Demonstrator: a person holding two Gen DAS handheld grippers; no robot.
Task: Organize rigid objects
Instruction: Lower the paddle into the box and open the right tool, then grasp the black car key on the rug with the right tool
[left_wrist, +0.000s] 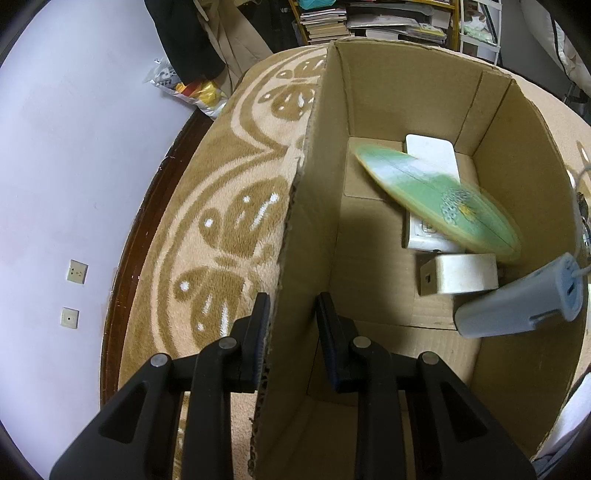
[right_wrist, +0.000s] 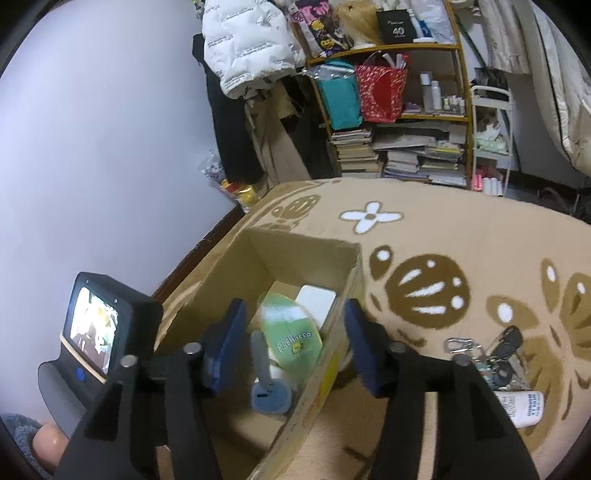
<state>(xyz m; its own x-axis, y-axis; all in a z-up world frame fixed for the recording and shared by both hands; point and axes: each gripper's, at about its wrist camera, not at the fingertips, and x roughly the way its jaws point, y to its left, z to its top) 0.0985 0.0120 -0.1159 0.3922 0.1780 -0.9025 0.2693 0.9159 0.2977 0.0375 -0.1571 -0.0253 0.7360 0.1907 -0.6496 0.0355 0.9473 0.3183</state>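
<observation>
Box: open cardboard box (left_wrist: 388, 92) is set on a tan patterned blanket (left_wrist: 229, 206); it is seen in both views.
Box contents: a green oval board (left_wrist: 439, 199) is laid tilted over a white flat case (left_wrist: 432, 153); a white squarish block (left_wrist: 465, 273) sits beside them; a grey-blue power bank (left_wrist: 524, 306) leans near the right wall.
Board detail: blurred in the left wrist view, so the print cannot be read; in the right wrist view a dotted mark on it (right_wrist: 291, 341) is seen.
Left gripper: the left gripper (left_wrist: 291, 332) straddles the box's left wall, one finger outside, one inside. Fingers are narrowly apart; the outer pad looks to be on the cardboard, a gap is seen at the inner one, so a firm pinch cannot be confirmed.
Right gripper: the right gripper (right_wrist: 293, 339) is held wide apart over the box's right wall (right_wrist: 325, 373), nothing between the fingers.
Right wrist view only: a bunch of keys (right_wrist: 487, 358) and a white printed packet (right_wrist: 524, 404) lie on the blanket outside the box; the left gripper's screen unit (right_wrist: 96, 328) is seen at lower left; a shelf of books and bags (right_wrist: 399, 122) stands behind.
Left wrist view only: two wall sockets (left_wrist: 74, 291) are seen on the white wall.
Hidden: the box's near corner is cut off by the fingers; the power bank (right_wrist: 269, 391) is seen end-on only in the right wrist view.
</observation>
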